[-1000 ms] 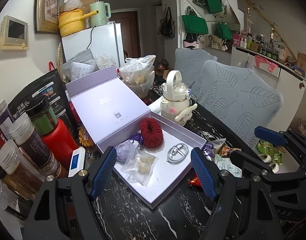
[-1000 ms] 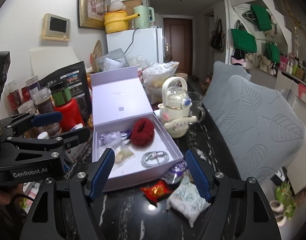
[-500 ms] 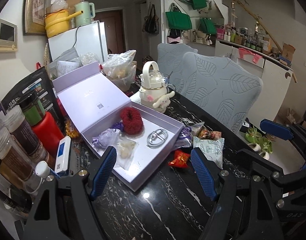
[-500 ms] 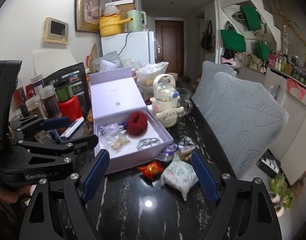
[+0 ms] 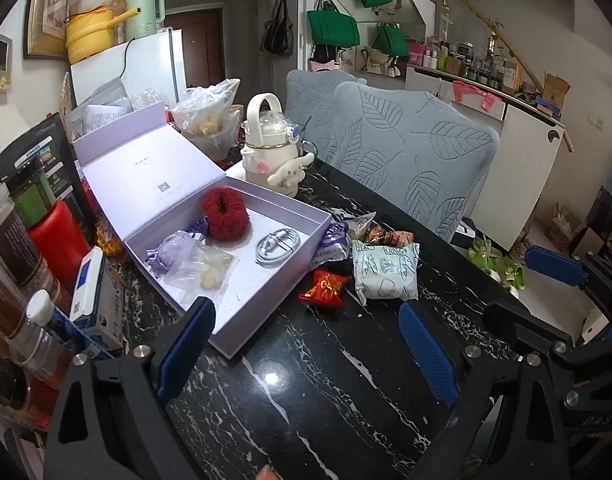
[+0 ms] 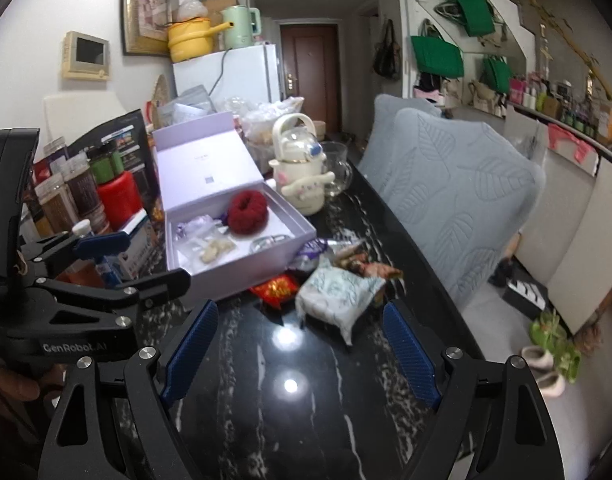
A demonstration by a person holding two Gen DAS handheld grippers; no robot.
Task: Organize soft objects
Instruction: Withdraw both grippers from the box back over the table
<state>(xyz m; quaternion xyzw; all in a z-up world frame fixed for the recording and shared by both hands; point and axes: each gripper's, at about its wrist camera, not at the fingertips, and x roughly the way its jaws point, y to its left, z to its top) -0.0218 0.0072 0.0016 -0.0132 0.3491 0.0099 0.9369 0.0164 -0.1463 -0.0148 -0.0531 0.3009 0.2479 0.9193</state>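
Note:
An open lavender box (image 5: 266, 308) on the black marble table holds a red fluffy scrunchie (image 5: 225, 213), a coiled white cable (image 5: 277, 246), a purple pouch (image 5: 174, 250) and a clear bag (image 5: 208, 268). Just right of the box lie a red packet (image 5: 326, 286), a white-green soft packet (image 5: 386, 274) and small wrappers (image 5: 386, 236). My left gripper (image 5: 305, 308) hovers short of the box corner and the red packet, its jaws opening with nothing between them. My right gripper (image 6: 301, 306) stands open and empty before the white-green packet (image 6: 338, 294) and the red packet (image 6: 278, 286).
A cream teapot with a plush figure (image 5: 272, 156) stands behind the box. Jars and a red bottle (image 5: 58, 236) crowd the left edge, with a blue-white carton (image 5: 94, 288). Grey leaf-patterned chairs (image 5: 410, 160) line the table's right side. A plastic bag (image 5: 208, 120) sits at the back.
Both grippers have drawn back from the box toward the near end of the table, bringing the packets into view. Both pairs of jaws stand wider apart than before.

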